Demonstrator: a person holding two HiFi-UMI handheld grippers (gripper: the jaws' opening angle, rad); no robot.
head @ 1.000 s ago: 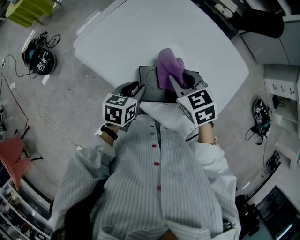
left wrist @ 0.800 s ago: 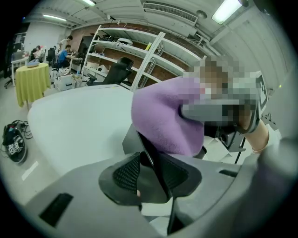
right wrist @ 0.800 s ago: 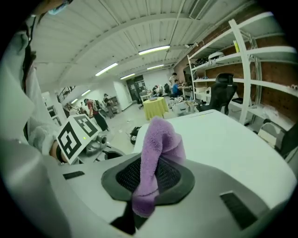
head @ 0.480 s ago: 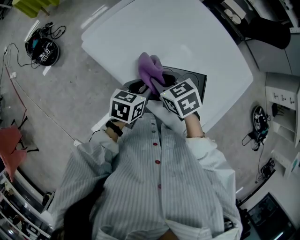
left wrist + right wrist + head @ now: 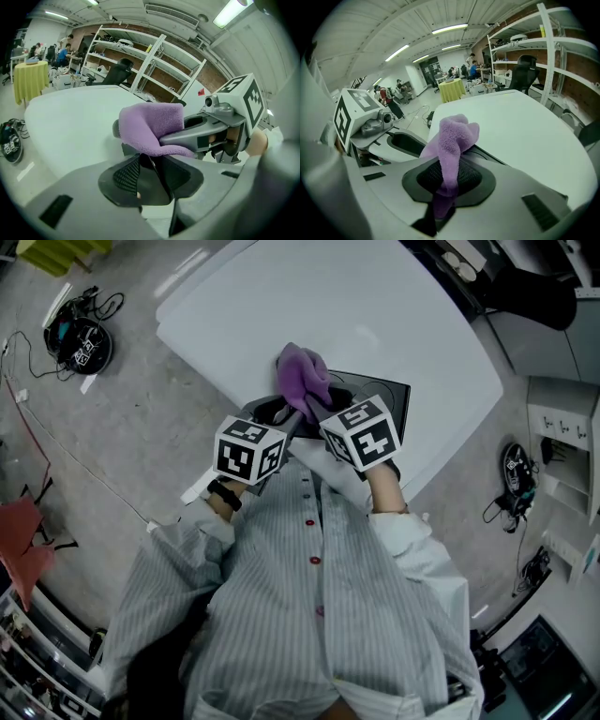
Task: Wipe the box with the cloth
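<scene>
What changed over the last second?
The right hand-held gripper, shut on the cloth, swept it across the box toward the left hand-held gripper. That gripper's jaws have just been opening, box edge between them. Box and left hand-held gripper stayed put.

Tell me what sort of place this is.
Probably an open workshop or lab: tall metal shelving loaded with gear, strip lights on a bare ceiling, and an office chair beside a work table.

Left tool (image 5: 151,173) jaws just eased wider, pinching box (image 5: 386,397) edge; right tool (image 5: 447,180) clamps cloth (image 5: 452,136).
</scene>
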